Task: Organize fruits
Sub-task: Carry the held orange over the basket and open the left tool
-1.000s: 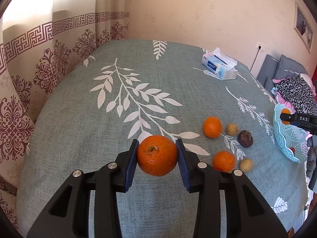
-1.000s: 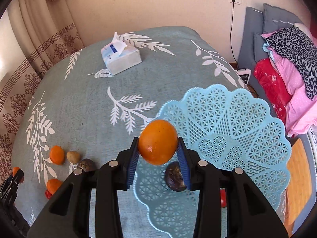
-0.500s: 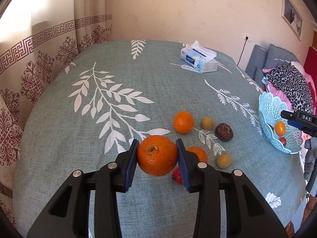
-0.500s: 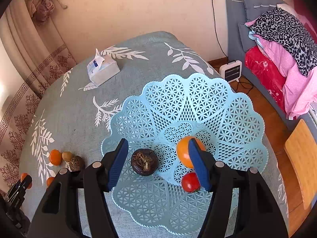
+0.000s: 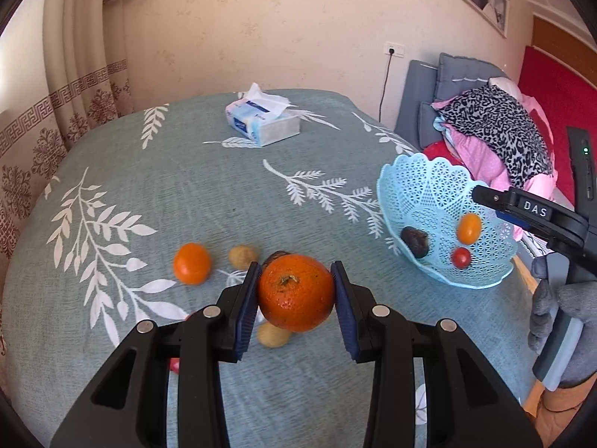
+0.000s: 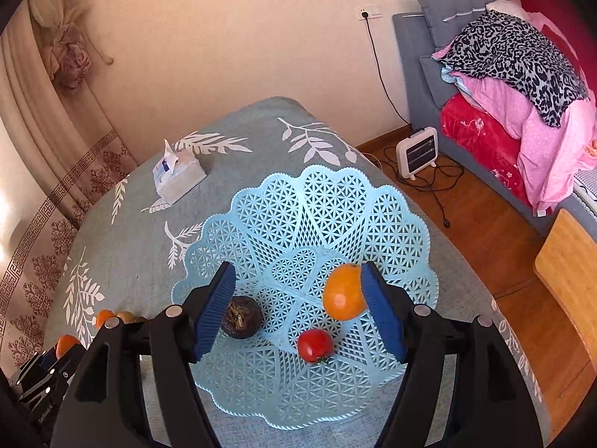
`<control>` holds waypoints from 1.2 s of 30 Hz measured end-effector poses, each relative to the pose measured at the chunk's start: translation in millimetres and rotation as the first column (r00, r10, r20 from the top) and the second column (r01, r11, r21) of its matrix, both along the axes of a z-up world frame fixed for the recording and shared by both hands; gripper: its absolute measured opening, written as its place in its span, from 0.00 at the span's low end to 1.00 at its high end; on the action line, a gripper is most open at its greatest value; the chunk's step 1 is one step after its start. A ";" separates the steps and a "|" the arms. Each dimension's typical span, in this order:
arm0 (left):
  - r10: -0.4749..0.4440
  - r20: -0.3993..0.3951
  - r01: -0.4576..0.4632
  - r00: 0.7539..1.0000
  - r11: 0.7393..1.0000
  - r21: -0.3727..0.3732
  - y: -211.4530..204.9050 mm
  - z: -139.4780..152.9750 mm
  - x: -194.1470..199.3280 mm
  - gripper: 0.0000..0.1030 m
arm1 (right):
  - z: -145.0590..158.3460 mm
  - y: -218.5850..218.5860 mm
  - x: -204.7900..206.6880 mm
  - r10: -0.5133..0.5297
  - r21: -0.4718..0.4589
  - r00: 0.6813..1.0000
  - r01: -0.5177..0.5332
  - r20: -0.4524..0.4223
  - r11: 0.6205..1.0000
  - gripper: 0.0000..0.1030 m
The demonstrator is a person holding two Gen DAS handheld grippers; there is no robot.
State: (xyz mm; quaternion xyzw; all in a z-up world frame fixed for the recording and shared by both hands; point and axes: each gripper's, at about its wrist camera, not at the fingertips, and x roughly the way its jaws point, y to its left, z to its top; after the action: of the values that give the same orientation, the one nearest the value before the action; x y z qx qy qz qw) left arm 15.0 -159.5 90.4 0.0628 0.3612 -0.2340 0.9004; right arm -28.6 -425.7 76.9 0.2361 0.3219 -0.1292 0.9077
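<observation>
My left gripper point(image 5: 295, 280) is shut on a big orange point(image 5: 294, 296) held above the loose fruit on the table. Under it lie a small orange point(image 5: 191, 263), two tan round fruits point(image 5: 242, 257) and a dark fruit, mostly hidden. The light blue lattice basket point(image 5: 425, 171) stands to the right. My right gripper point(image 6: 298, 291) hangs over the basket point(image 6: 317, 171), its jaws opening with nothing pressed between them. In the basket lie an orange fruit point(image 6: 341, 296) just beside the right pad, a dark fruit point(image 6: 240, 316) and a red fruit point(image 6: 314, 345).
A tissue box point(image 5: 261, 123) sits at the far side of the table. The basket stands near the table's right edge, with wooden floor, a small heater point(image 6: 416, 153) and a sofa piled with clothes point(image 6: 503, 59) beyond. A gloved hand point(image 5: 559, 298) holds the right gripper.
The right gripper has opened and let go of the orange fruit, which now lies in the basket. The left gripper has carried the big orange rightward, nearer the basket.
</observation>
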 end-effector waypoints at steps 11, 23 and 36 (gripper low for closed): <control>-0.157 -0.067 0.158 0.985 0.988 0.000 -90.7 -16.2 6.7 0.37 | 2.6 -22.7 -7.6 -0.043 0.037 0.999 0.042 0.026 0.998 0.69; -0.236 -0.091 0.232 0.968 0.971 -0.052 -131.0 -13.4 3.6 0.72 | 7.2 -34.7 -14.6 -0.064 0.074 0.997 0.061 0.047 0.995 0.69; -0.086 -0.009 0.086 0.996 0.996 -0.009 -73.0 9.3 24.2 0.85 | 10.8 -18.9 -12.6 -0.020 0.082 0.998 0.015 0.060 0.997 0.77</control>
State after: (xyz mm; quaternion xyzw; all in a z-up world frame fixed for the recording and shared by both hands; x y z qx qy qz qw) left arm 39.2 -232.4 99.6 0.0732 0.3615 -0.2744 0.8881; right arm -41.2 -444.7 87.7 0.2794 0.2970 -0.1169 0.9056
